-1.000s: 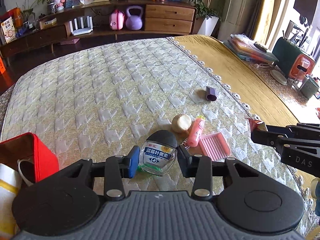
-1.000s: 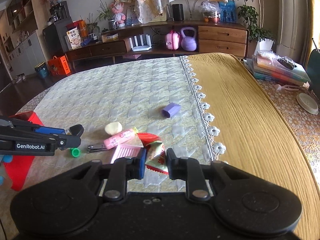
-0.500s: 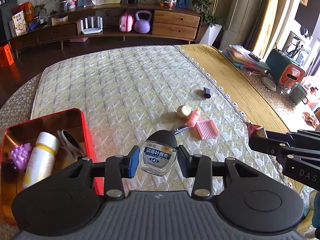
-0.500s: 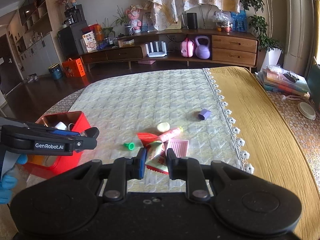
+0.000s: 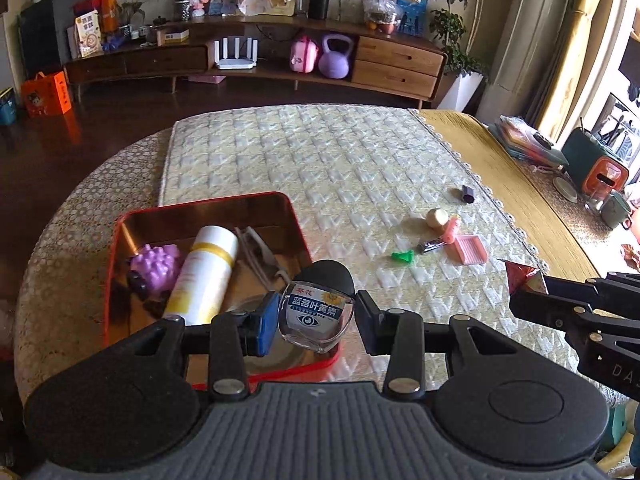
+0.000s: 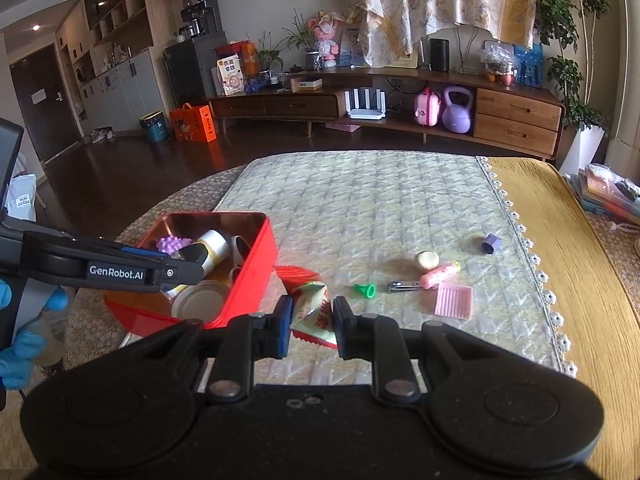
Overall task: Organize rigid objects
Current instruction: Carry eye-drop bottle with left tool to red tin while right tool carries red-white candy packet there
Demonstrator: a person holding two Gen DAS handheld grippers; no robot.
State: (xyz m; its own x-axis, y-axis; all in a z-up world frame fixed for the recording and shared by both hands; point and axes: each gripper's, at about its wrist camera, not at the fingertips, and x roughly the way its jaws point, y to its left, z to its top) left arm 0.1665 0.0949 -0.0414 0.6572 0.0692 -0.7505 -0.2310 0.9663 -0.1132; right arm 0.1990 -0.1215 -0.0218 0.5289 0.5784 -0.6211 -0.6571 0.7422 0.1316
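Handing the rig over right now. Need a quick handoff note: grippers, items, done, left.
Left gripper: shut on the small glass bottle, above the red tin.
Right gripper: shut on a snack packet.
Done: white bottle, purple spiky ball and other items in the tin.
Left on the mat: green cap, nail clipper, pink tube, pink comb, round beige piece, purple piece.

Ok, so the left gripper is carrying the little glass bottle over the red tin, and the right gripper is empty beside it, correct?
Not quite. The right gripper is not empty: the right wrist view shows it shut on a red and green snack packet. The rest holds: the left gripper carries the little glass bottle over the red tin.
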